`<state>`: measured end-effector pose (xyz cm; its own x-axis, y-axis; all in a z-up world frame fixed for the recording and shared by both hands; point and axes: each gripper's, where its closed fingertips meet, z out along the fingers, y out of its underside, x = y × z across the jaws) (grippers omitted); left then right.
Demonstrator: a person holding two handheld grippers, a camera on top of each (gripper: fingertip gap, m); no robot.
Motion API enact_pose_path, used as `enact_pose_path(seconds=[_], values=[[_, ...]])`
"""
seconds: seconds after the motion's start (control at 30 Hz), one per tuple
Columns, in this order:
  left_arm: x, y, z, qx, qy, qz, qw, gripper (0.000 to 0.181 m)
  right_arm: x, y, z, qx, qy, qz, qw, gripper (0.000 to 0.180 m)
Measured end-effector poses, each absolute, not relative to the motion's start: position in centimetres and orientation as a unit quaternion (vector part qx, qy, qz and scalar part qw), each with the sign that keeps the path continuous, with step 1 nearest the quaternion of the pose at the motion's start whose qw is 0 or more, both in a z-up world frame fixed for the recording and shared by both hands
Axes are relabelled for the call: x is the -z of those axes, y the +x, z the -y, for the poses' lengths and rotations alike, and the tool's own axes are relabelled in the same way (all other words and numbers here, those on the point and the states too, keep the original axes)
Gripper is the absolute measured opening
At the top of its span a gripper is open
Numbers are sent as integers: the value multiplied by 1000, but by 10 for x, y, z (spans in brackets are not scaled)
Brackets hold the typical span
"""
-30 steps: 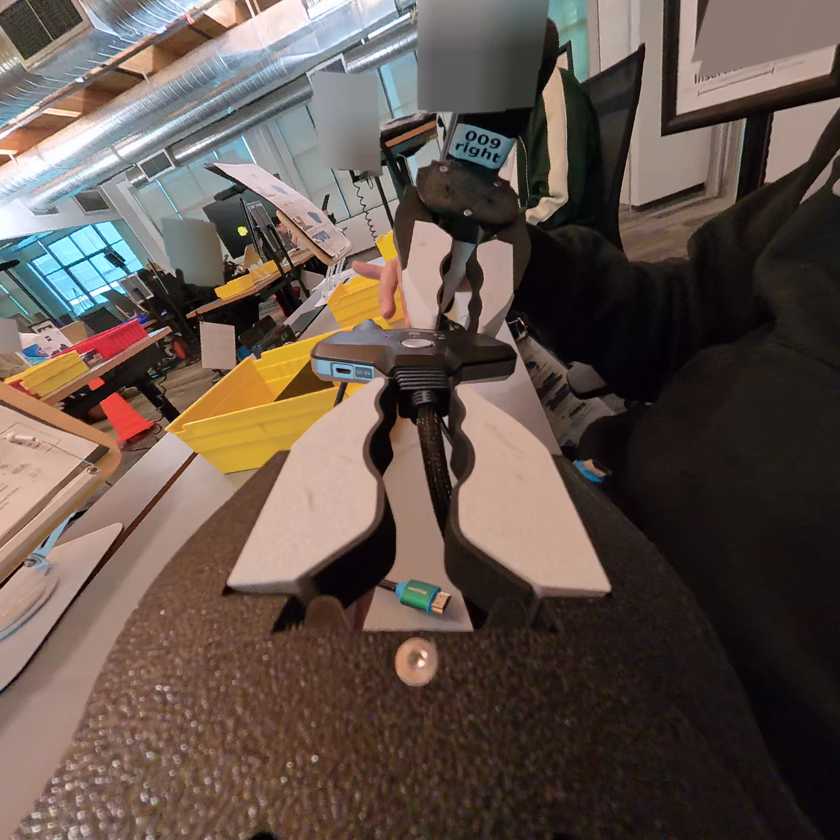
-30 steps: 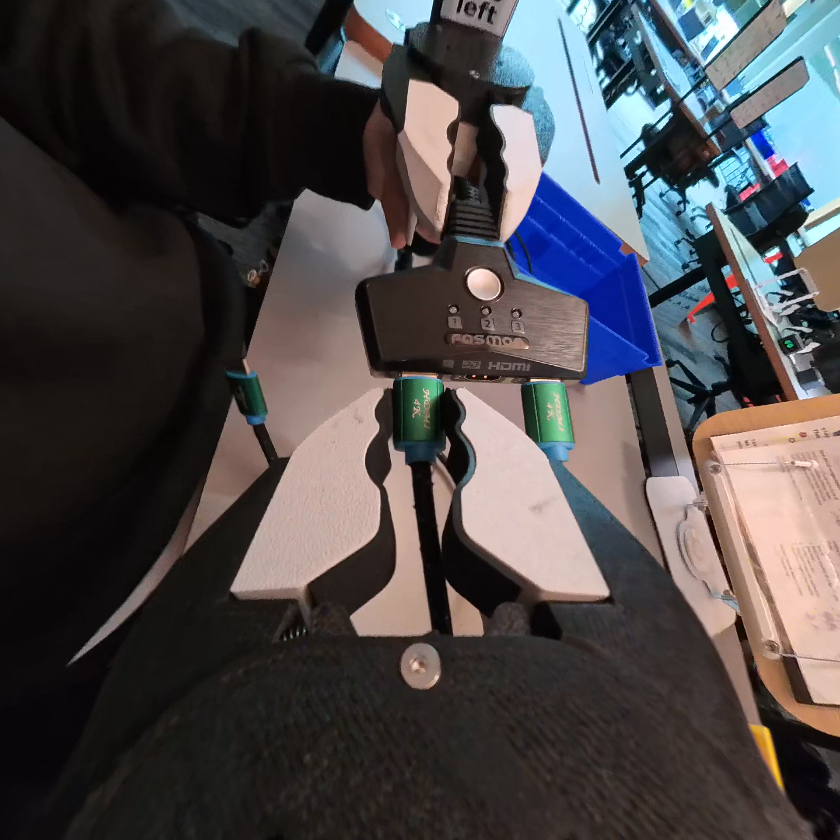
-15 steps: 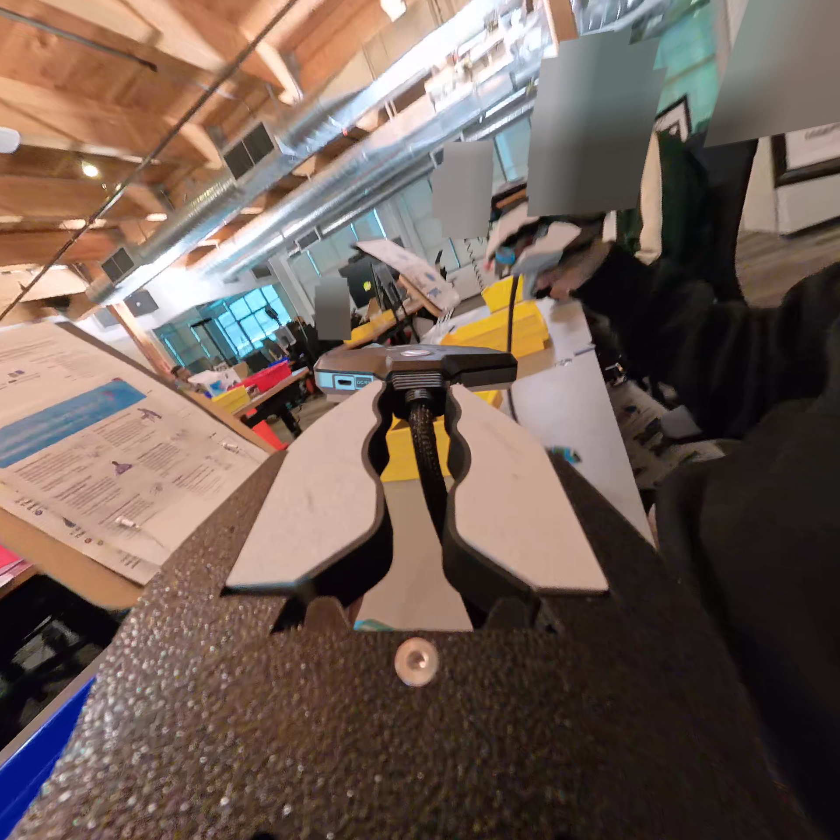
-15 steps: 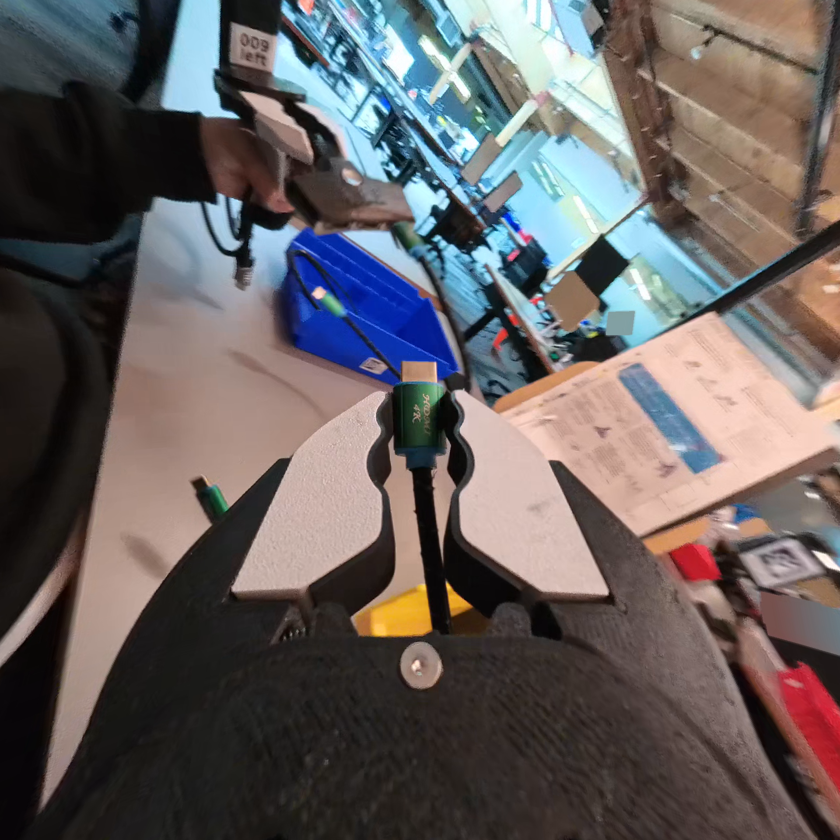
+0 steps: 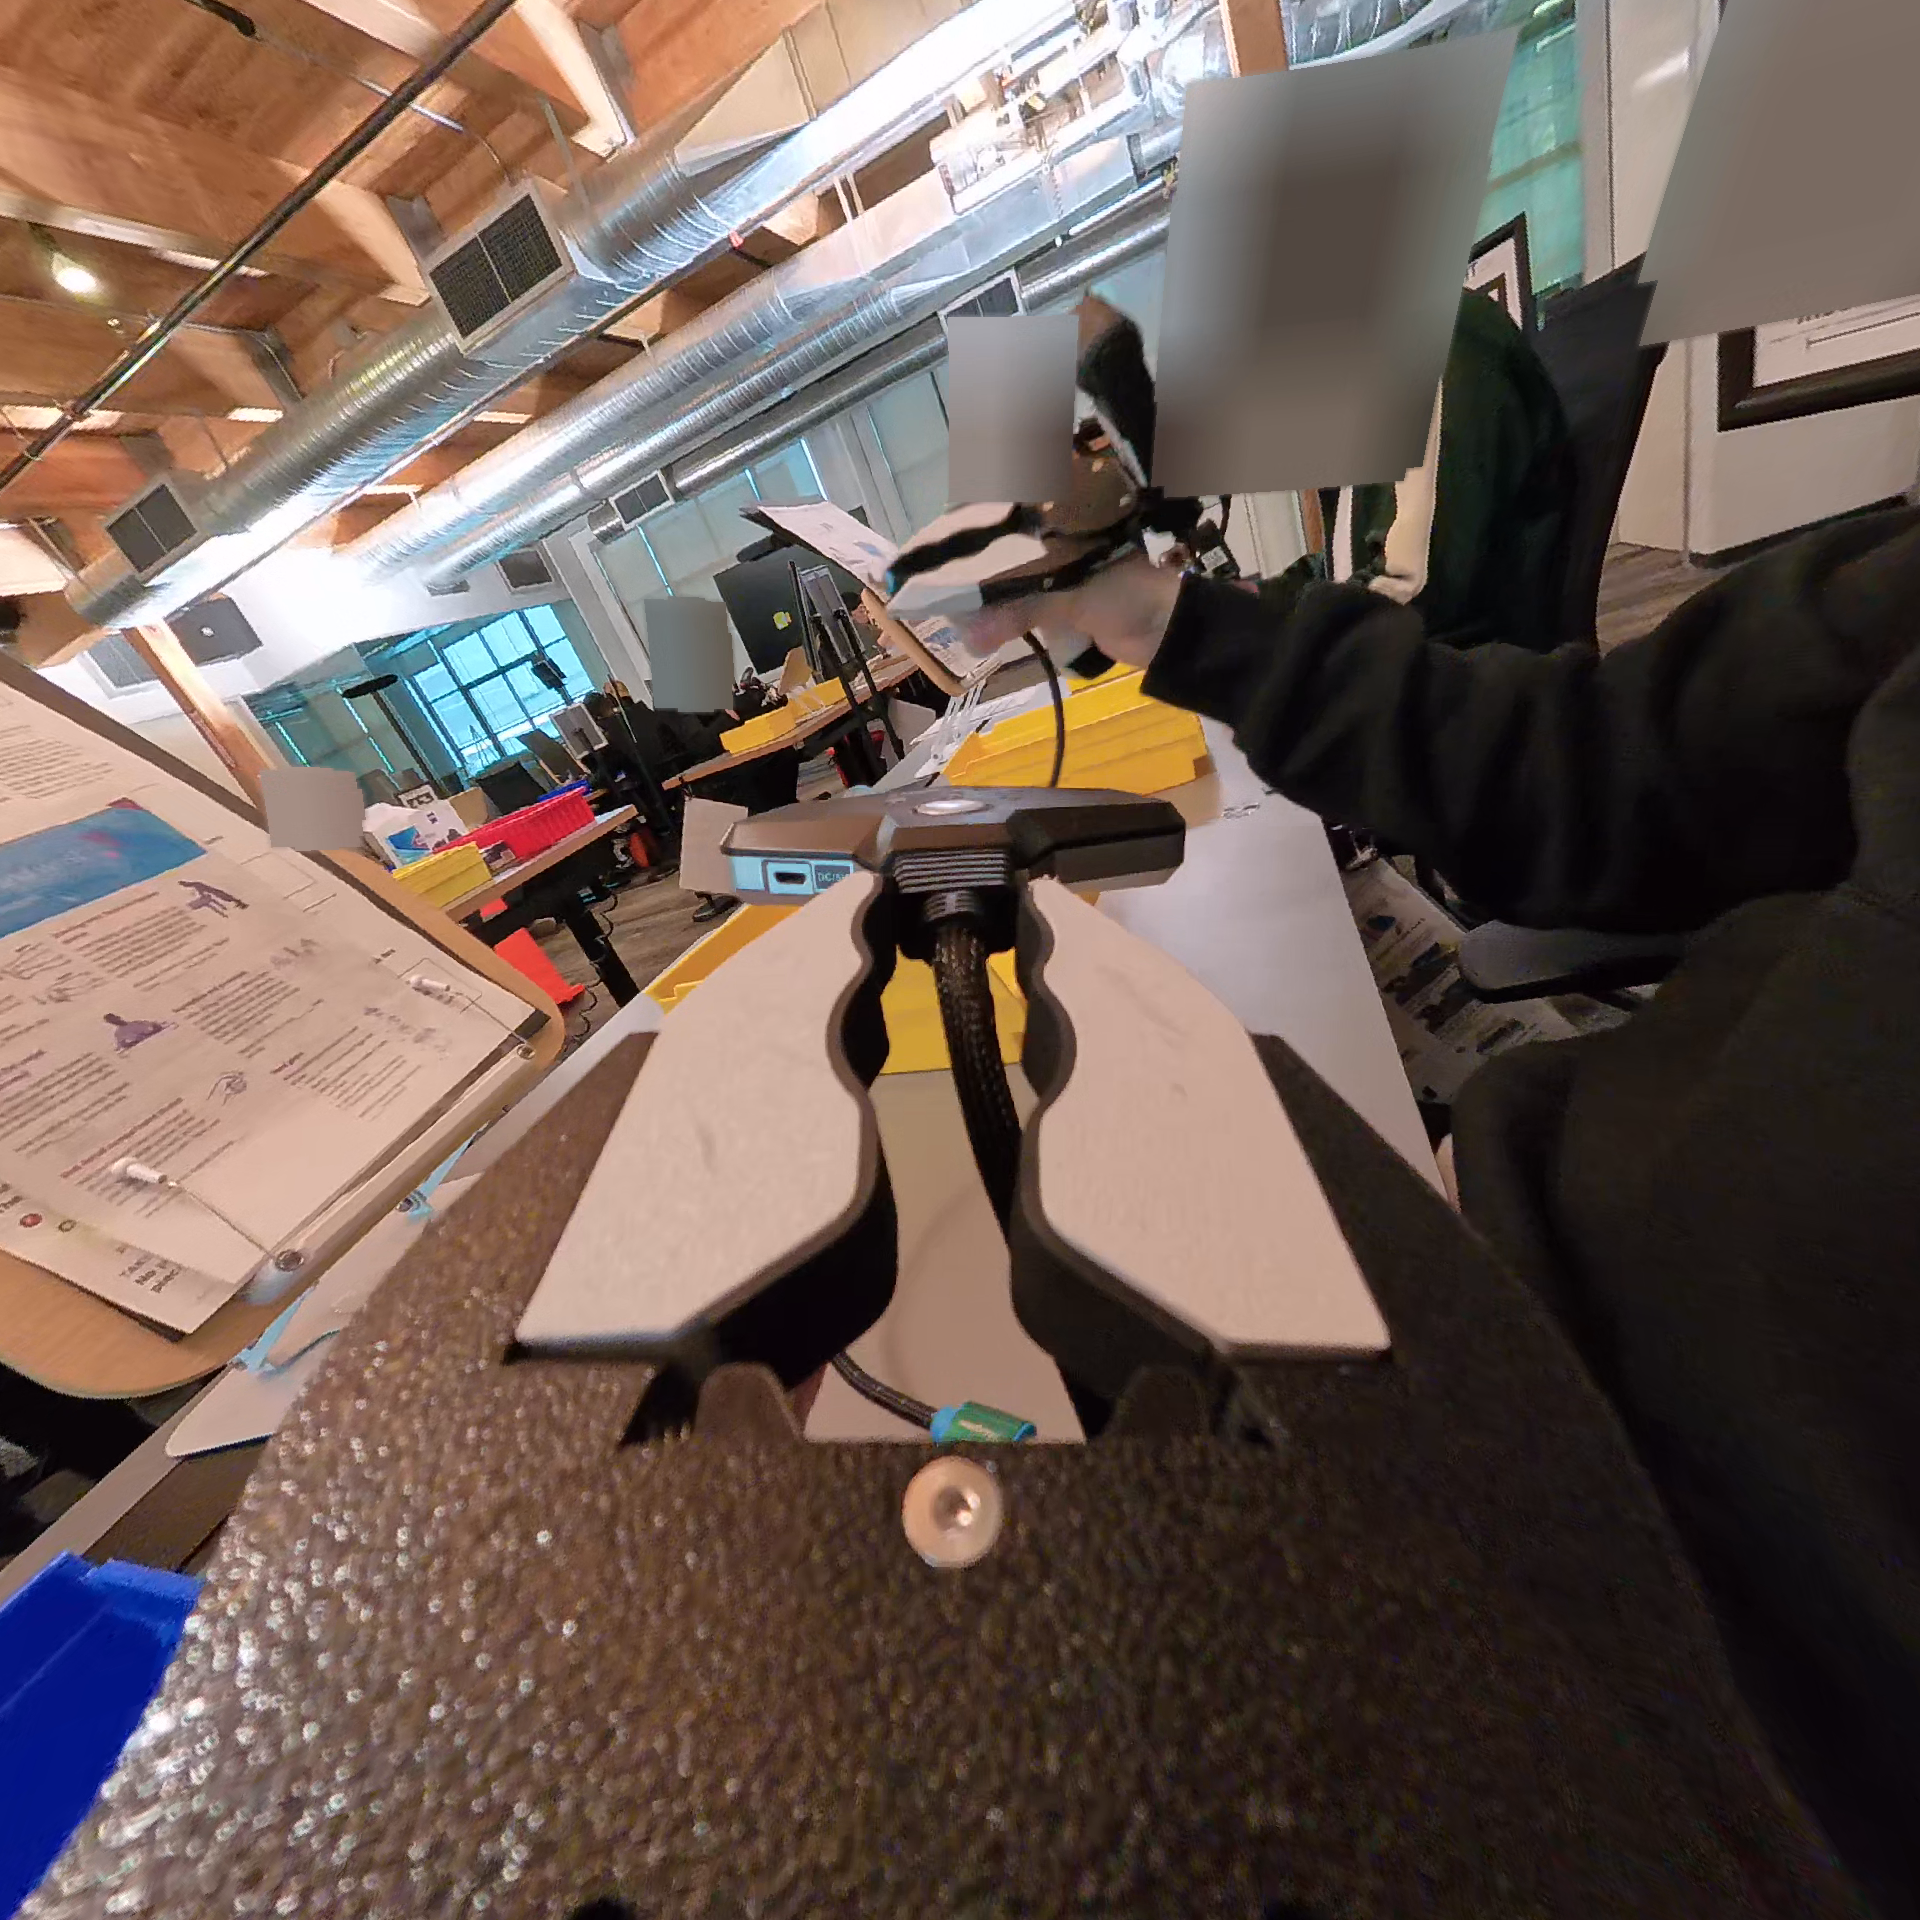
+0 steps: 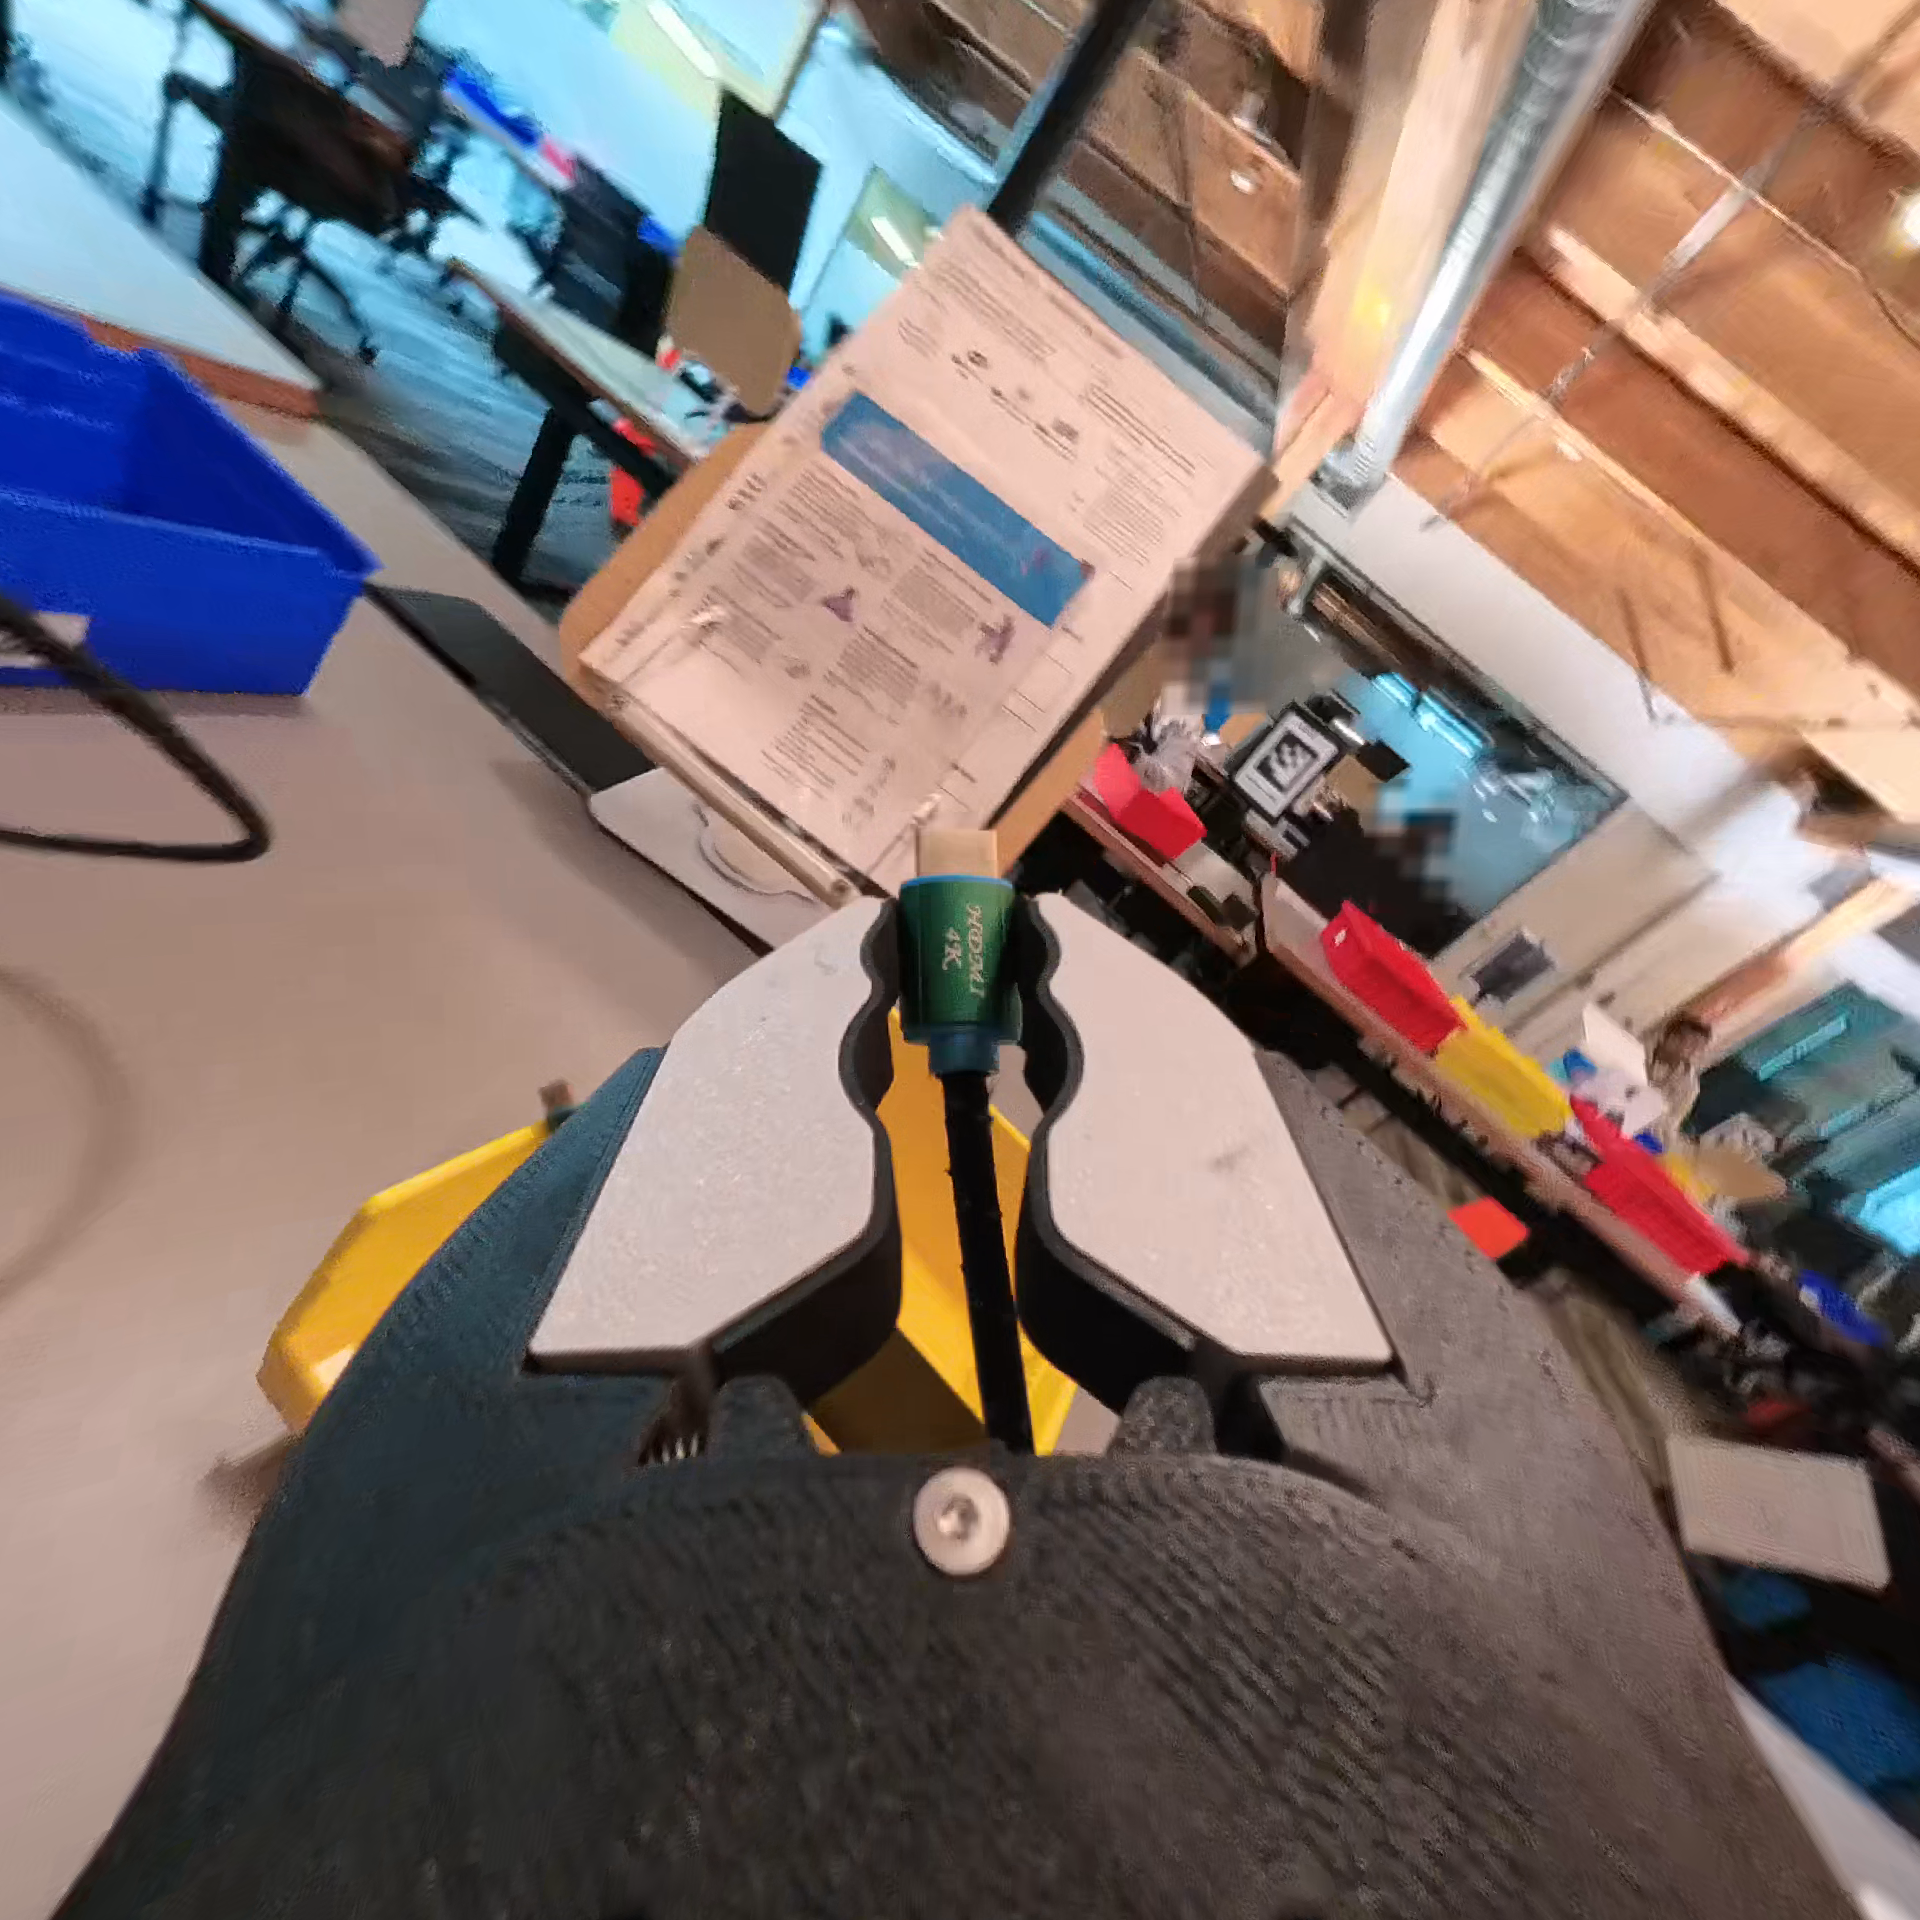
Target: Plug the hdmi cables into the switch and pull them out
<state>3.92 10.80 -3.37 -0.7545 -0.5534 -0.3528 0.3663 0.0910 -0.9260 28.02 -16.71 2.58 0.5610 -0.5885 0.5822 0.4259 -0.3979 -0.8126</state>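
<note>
My left gripper [image 5: 951, 920] is shut on the ribbed collar where the braided cable [image 5: 977, 1049] enters the black HDMI switch [image 5: 956, 836], and holds the switch up above the table. My right gripper [image 6: 954, 966] is shut on a green HDMI plug [image 6: 954, 961]; its gold tip points away, free of the switch. The right gripper also shows far off in the left wrist view [image 5: 997, 561], held up in a hand, its cable [image 5: 1055, 717] hanging down. Another green plug [image 5: 982, 1421] lies on the table under my left gripper.
A grey table [image 6: 260, 987] holds a blue bin [image 6: 135, 530] at the left, a yellow bin [image 6: 935, 1195] below my right gripper and a paper-covered board on a stand [image 6: 914, 582]. Yellow bins [image 5: 1091, 748] stand beyond the switch. A black cable loop [image 6: 156, 790] lies on the table.
My right gripper has pulled the green plug out of the switch and swung it away to the right and up. My left gripper has tilted upward with the switch.
</note>
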Motion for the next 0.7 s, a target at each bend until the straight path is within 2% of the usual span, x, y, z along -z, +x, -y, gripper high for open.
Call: enact_pose_path(seconds=[0.03, 0.13, 0.27, 0.5, 0.6, 0.7], values=[[34, 39, -109, 674, -72, -651, 341, 22, -23, 290, 172, 466, -681, -83, 559, 22], [32, 39, -111, 682, -74, -644, 339, 22, -5, 317, 182, 433, -664, -147, 591, 21], [32, 39, -112, 691, -74, -637, 333, 22, 25, 330, 162, 377, -693, -119, 604, 21], [38, 43, -107, 688, -76, -645, 324, 22, 34, 363, 152, 363, -677, -146, 623, 21], [39, 43, -106, 687, -74, -648, 321, 22, 76, 373, 142, 297, -730, -151, 596, 22], [40, 43, -107, 689, -75, -646, 319, 22, 119, 371, 137, 243, -801, -144, 528, 23]])
